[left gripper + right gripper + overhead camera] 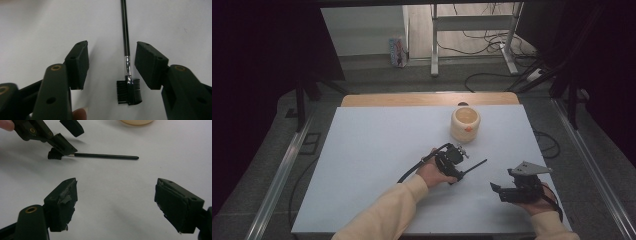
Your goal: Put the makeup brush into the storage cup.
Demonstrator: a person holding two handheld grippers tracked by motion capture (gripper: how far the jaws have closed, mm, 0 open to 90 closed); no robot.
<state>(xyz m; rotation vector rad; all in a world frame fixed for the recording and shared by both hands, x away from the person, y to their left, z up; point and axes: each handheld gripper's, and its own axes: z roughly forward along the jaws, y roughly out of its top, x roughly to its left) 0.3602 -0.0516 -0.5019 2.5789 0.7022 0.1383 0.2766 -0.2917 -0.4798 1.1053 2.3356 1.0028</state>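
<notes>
- Left tool (458,170): held in the person's left hand (432,172) near the middle of the white counter (362,165). Its jaws stand spread apart and grip nothing. A black cable (417,167) trails from it toward the forearm.
- Brush (128,75): a thin black-handled brow brush with a comb-and-bristle head. It lies flat on the counter. In the left gripper view the head sits between the two open jaws, closer to the right-hand jaw in that view, touching neither jaw; the handle runs straight away from the camera.
- In the right gripper view the brush (100,155) lies across the frame, with the left tool (65,135) poised directly over its head end.
- Cup (465,124): a cream-coloured round container, upright, on the far part of the counter, beyond the left tool and apart from the brush.
- Right tool (498,190): held in the person's right hand (539,202) near the front right of the counter. Its jaws are released, wide apart, with bare counter between them. It is pointed toward the brush and well apart from it.
</notes>
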